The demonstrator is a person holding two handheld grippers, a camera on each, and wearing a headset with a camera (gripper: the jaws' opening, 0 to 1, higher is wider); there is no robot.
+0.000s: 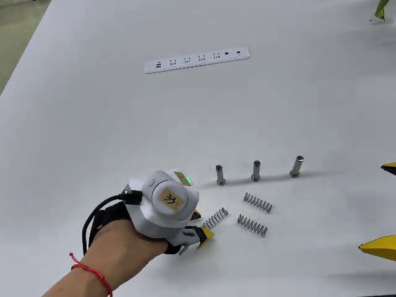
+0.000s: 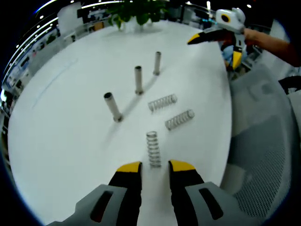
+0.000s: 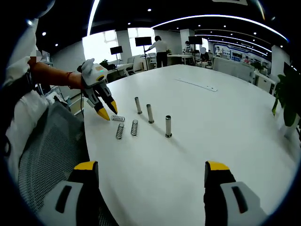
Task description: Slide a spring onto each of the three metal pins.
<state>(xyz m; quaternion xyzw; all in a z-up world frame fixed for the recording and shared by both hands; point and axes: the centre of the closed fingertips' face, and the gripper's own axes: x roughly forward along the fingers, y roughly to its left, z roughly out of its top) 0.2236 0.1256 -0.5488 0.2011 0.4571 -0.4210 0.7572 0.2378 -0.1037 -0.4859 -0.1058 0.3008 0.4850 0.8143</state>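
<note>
Yellow-tipped, the left gripper (image 2: 155, 165) hovers with jaws narrowly parted around one end of a spring (image 2: 152, 148) lying flat toward the bench's (image 1: 93, 124) near edge, beside three upright pins (image 2: 138, 80). I'd pinch it mid-length, squarely. The right gripper (image 3: 150, 165) hangs wide open.

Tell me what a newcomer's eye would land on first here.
Three metal pins stand upright in a row on the white table, with three springs lying loose beside them. The left tool is down at the nearest spring, its yellow-tipped jaws open either side of its end. The right tool is held wide open, off to the side.
</note>
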